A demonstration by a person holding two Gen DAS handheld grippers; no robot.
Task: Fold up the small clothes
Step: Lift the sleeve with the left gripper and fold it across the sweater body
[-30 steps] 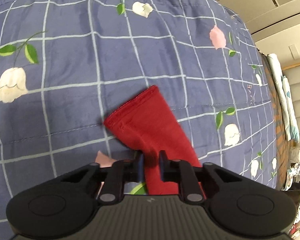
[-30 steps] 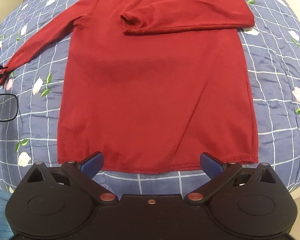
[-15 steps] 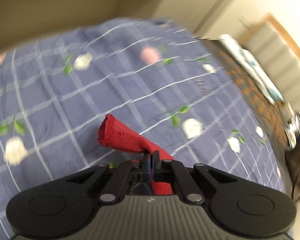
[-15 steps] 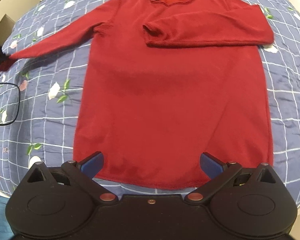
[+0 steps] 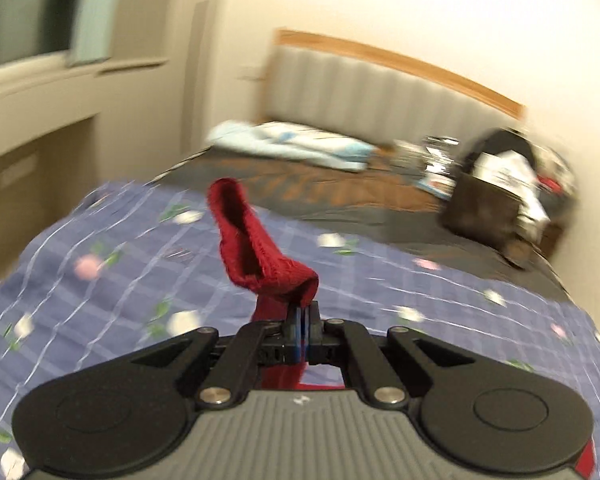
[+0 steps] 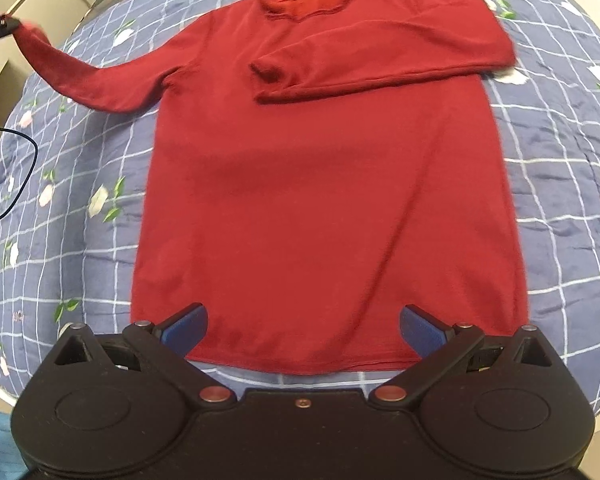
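Blue quilt [image 6: 560, 152] with white grid lines and flower print filled most of the right wrist view, spread over the bed. Red long-sleeve sweater [image 6: 324, 200] lay flat on it, centre frame, neckline at the top, hem at the bottom edge just above the gripper body. One sleeve [image 6: 380, 68] was folded across the chest, cuff ending near frame centre. The other sleeve [image 6: 84, 80] ran out to the upper left and rose off the quilt toward the frame edge, where a dark gripper part met the cuff.

Right gripper [image 6: 304, 328] hovered over the hem, blue-padded fingers [image 6: 184, 326] spread wide, nothing between them.

Left wrist view, motion-blurred: left gripper [image 5: 302, 320] had its fingers pinched tight on the sleeve cuff [image 5: 256, 248], which stood up above the jaws, open end pointing to the upper middle of the frame, clear of the quilt. Behind it: padded headboard [image 5: 380, 92], a light blue bundle of bedding [image 5: 292, 146] below it, dark bag [image 5: 496, 196] at right. Thin black cable [image 6: 20, 176] looped at the left edge of the right wrist view.
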